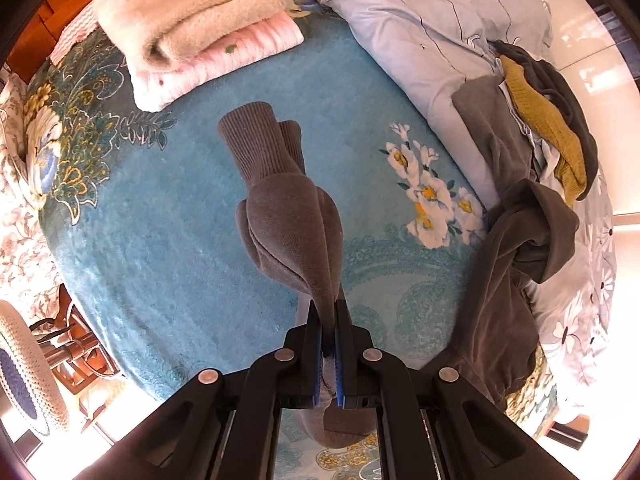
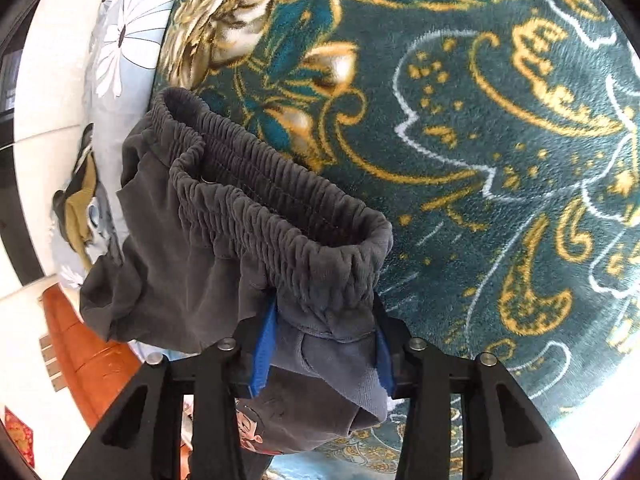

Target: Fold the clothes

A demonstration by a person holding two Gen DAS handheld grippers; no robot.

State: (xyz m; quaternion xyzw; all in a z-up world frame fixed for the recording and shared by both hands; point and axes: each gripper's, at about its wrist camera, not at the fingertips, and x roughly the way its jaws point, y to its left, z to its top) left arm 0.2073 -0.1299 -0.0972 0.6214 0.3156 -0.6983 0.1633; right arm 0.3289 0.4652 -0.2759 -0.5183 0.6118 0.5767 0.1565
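Observation:
A pair of grey sweatpants hangs between both grippers above a blue floral blanket (image 1: 160,220). In the left wrist view my left gripper (image 1: 328,332) is shut on the two bunched legs (image 1: 292,224). Their ribbed cuffs (image 1: 260,136) point away over the blanket, and the rest of the pants (image 1: 508,288) droops at the right. In the right wrist view my right gripper (image 2: 324,356) grips a thick bunch of fabric just below the elastic waistband (image 2: 280,216). The blue pads (image 2: 264,352) press it from both sides. The waistband gapes open above the teal and gold blanket (image 2: 480,160).
Folded cream fleece and pink knitwear (image 1: 192,28) lie stacked at the blanket's far left. A light-blue daisy duvet (image 1: 420,32) fills the far right, with a heap of mustard and dark clothes (image 1: 552,120) on it. A stool with a crocheted cushion (image 1: 24,368) stands beside the bed.

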